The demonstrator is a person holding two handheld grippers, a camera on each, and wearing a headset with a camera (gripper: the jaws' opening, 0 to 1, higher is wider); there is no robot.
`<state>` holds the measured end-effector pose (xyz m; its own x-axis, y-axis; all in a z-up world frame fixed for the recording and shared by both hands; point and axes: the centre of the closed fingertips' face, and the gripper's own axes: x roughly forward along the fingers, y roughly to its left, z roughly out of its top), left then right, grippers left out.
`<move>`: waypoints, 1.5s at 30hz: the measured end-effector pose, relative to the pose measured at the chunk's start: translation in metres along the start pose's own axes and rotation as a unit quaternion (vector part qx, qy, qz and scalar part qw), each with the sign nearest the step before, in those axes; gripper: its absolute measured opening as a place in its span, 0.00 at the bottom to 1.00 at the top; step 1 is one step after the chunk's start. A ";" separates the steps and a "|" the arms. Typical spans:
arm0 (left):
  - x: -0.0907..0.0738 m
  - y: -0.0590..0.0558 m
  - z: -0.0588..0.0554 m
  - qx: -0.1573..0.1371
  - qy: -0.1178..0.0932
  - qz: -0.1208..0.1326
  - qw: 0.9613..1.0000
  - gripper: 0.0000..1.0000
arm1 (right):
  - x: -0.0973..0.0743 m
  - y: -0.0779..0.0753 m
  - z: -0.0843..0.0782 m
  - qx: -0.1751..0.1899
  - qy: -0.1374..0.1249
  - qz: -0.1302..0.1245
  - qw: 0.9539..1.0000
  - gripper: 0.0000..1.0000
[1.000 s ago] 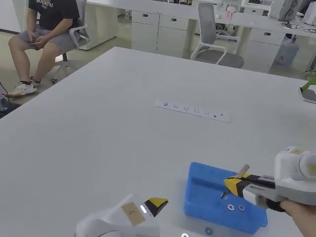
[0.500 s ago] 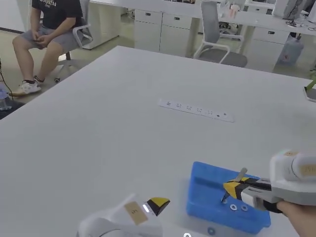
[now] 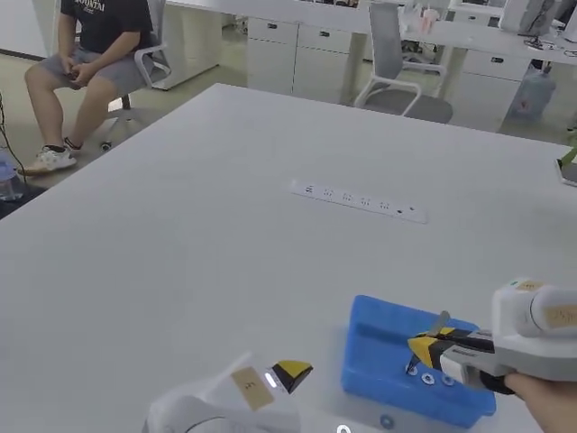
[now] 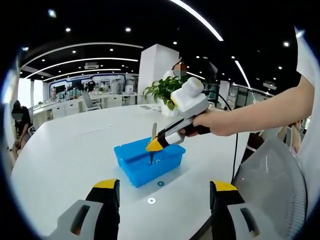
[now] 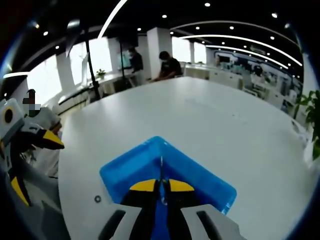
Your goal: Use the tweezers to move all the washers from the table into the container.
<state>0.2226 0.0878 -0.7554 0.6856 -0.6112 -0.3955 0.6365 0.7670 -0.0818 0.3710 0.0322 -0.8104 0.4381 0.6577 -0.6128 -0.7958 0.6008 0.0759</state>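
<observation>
The blue container (image 3: 379,347) stands near the table's front edge, with two washers (image 3: 429,379) on its floor. My right gripper (image 3: 419,345) is shut on the tweezers (image 3: 439,322), whose tips point down inside the container (image 5: 200,177); whether they hold a washer is too small to tell. The thin tweezers (image 5: 161,172) run out between its closed jaws. Two washers lie on the table in front of the container, one bluish (image 4: 160,183) and one pale (image 4: 151,201). My left gripper (image 4: 165,195) is open, low and in front of them, holding nothing.
A white power strip (image 3: 359,200) lies mid-table. Someone sits on a chair (image 3: 144,63) beyond the far left corner. Office chairs and desks stand behind the table. A potted plant (image 4: 162,92) sits on the table's far side in the left gripper view.
The right gripper has sunk a little, bringing the tweezer tips lower inside the container. The left gripper has stayed put.
</observation>
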 end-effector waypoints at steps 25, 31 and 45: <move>0.002 -0.003 -0.003 0.006 0.008 -0.008 1.000 0.74 | -0.025 0.019 0.018 -0.008 -0.021 0.003 1.000 0.04; 0.002 -0.003 -0.004 0.008 0.010 -0.009 1.000 0.74 | -0.038 0.028 0.027 -0.019 -0.037 0.008 0.999 0.04; 0.003 -0.002 -0.004 0.007 0.012 -0.010 1.000 0.73 | -0.061 0.056 0.044 -0.035 -0.069 0.019 0.997 0.04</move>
<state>0.2217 0.0854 -0.7596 0.6647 -0.6209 -0.4156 0.6546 0.7520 -0.0766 0.3182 0.0464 -0.7341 0.4565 0.7383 -0.4966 -0.8377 0.5447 0.0397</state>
